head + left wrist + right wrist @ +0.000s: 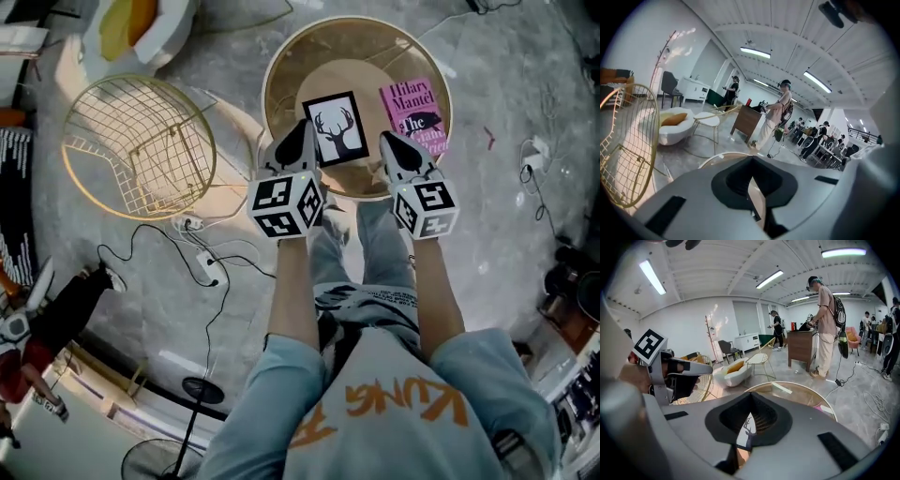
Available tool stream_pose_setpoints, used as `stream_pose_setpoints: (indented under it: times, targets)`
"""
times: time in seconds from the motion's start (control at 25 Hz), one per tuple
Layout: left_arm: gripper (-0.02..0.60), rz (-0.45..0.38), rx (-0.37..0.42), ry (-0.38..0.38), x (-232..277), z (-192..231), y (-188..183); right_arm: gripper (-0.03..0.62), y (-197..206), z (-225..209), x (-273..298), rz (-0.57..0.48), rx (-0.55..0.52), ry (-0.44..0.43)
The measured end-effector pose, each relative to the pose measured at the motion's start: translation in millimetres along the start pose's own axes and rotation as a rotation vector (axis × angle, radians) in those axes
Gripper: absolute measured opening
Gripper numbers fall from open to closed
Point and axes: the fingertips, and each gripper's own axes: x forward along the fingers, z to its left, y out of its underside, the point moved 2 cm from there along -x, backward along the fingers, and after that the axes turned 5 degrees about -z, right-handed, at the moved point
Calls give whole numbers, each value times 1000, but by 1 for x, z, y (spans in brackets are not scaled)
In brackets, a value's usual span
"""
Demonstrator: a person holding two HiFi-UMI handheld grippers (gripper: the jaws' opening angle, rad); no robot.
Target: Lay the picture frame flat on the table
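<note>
While above the round table [356, 75] on grey floor [487, 244], left tool [303, 127], right tool [387, 141] clenched, empty.

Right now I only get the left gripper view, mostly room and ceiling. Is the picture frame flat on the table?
Observer: Yes. In the head view the picture frame lies flat on the round table, deer print facing up.
Operator: Anything next to it?
Observer: A pink book lies flat to the frame's right, with a narrow gap between them.
Operator: Right side holding anything?
Observer: No. In the right gripper view the right hand-held gripper has its jaws together with nothing between them.
</note>
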Motion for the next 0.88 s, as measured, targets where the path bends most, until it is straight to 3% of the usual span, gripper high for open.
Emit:
stream_pose_setpoints:
  times: [0.36, 0.88]
  targets:
    - [18, -147, 131, -44, -43, -33, -86, -5, -90, 10, -41, -155, 63, 2]
    - [20, -352, 317, 23, -58, -101, -193, -3, -228, -1, -76, -383, -92, 45]
